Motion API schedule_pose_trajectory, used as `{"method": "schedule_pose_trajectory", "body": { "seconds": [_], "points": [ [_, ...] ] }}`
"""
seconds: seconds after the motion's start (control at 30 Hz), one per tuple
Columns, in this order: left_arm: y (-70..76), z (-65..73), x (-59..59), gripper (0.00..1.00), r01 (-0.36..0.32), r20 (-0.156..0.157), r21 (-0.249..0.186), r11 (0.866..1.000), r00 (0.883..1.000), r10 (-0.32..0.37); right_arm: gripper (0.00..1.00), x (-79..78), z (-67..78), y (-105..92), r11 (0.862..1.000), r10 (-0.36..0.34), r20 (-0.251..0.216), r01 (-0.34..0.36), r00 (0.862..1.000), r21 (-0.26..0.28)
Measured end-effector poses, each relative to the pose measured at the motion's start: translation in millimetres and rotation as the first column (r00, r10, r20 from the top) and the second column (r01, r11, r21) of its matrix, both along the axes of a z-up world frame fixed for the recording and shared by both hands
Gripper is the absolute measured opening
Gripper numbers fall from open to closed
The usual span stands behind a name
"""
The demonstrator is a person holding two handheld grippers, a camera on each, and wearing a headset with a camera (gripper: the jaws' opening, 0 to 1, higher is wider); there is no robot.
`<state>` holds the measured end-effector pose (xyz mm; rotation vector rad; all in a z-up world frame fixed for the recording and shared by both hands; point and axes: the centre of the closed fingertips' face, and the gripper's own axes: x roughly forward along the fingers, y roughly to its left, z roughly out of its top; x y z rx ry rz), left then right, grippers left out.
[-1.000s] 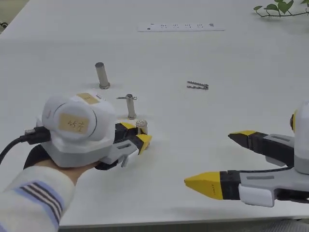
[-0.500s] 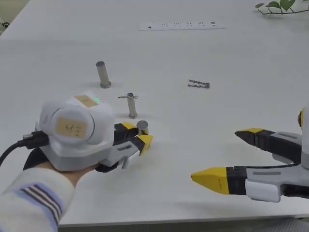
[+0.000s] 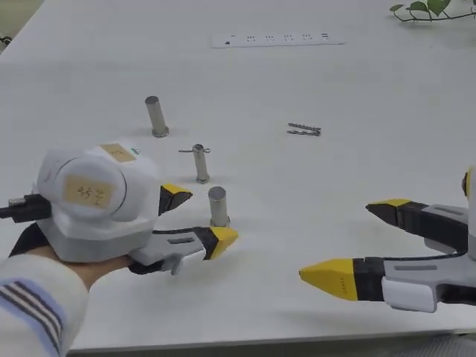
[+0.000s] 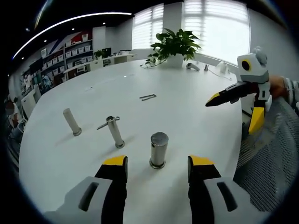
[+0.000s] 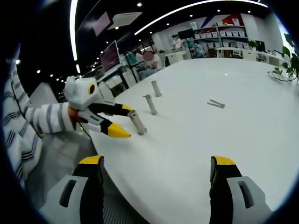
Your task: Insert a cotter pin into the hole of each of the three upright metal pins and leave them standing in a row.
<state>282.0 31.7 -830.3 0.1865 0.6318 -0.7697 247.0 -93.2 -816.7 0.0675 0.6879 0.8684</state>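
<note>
Grey metal pins, three, are standing upright on the white surface (image 3: 335, 89) in a slanted row: far pin (image 3: 155, 116), middle pin (image 3: 201, 163), near pin (image 3: 217, 206). The middle pin is carrying a cotter pin (image 3: 195, 150) crosswise thru its top.

L gripper (image 3: 204, 216) is lying low over the surface, a hand (image 3: 82, 268) cupping its body from below. Its jaws are standing wide apart and gripping nothing. In the left gripper view the near pin (image 4: 159, 149) is sitting centred at the mouth of the gap, approx. level w/ the yellow tips and touching neither. The middle pin (image 4: 114, 131) and far pin (image 4: 72, 122) are standing off to the left of the jaws in that view, well outside the gap.

R gripper (image 3: 338, 242) is hovering at the near right edge of the surface, jaws spread wide w/ nothing btwn them, well apart from all three pins. In the right gripper view the pins are lining up ahead and left of its jaws, near pin (image 5: 137, 122) closest.

Spare cotter pins (image 3: 304, 131) are lying flat right of the row, roughly level w/ the far pin. A power strip (image 3: 279, 40) is lying along the far side, and plant leaves (image 3: 431, 10) are showing at the far right corner.
</note>
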Motion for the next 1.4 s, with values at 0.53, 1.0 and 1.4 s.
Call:
{"method": "schedule_pose_trajectory", "body": {
  "seconds": [0.53,1.0,1.4],
  "points": [
    [-13.1,22.6,-18.5,1.0,0.155,0.076,-0.09,0.984,0.986,-0.149,0.95,-4.9,-4.3,-2.4,1.0,0.005,-0.024,-0.005,1.0,-0.022],
    [-0.3,22.0,-30.0,0.99,0.14,0.047,-0.083,0.987,0.989,-0.137,0.92,1.7,-2.0,-15.3,0.995,0.044,-0.009,-0.045,0.999,-0.087],
    [4.5,15.3,-32.7,0.99,0.117,0.007,-0.117,0.986,0.993,-0.117,0.76,15.0,-8.7,-22.1,0.911,0.309,-0.052,-0.311,0.95,-0.272]
  ]
}}
